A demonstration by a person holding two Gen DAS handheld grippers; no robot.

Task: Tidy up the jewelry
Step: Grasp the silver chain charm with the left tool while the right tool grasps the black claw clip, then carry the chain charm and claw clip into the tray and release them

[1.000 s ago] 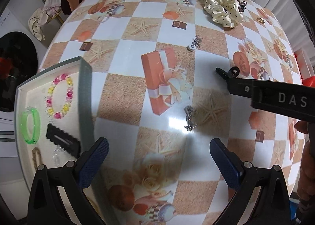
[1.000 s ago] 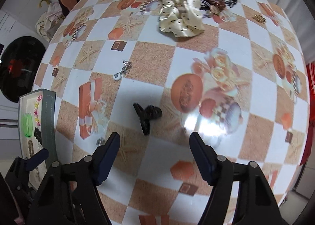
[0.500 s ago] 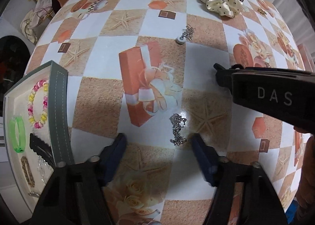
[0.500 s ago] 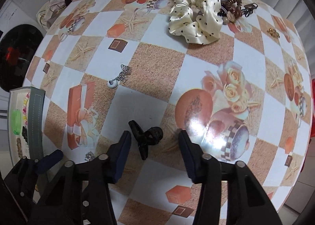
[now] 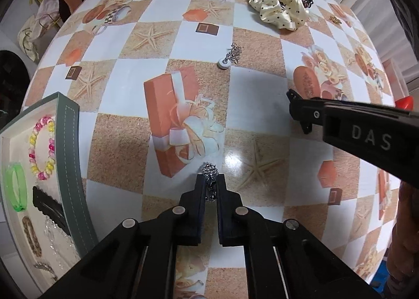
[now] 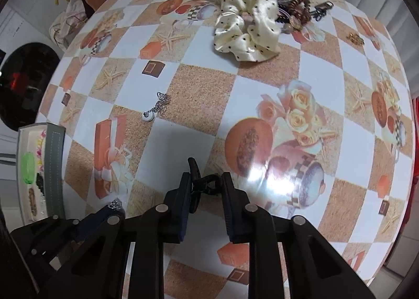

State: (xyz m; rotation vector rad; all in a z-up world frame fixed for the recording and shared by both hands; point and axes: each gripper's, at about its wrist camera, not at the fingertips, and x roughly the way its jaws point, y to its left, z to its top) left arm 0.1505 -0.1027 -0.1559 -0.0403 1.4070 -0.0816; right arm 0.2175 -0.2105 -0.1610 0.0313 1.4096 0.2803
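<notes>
My left gripper [image 5: 210, 189] has clenched on the silver chain [image 5: 210, 181], my right gripper [image 6: 205, 185] on the black claw clip [image 6: 200, 181], both at the tabletop [image 5: 256, 84]. The tray [image 5: 70, 142] holds several pieces (bracelets, a clip); the pendant necklace [image 5: 230, 56] and scrunchie [image 6: 246, 29] pile remain.

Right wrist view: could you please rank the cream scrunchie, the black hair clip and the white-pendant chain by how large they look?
1. Cream scrunchie, clearly largest, though farthest away.
2. Black hair clip, partly hidden between the right claw fingers, and nearest.
3. White-pendant chain, smallest; its gap to the clip is unsure.
</notes>
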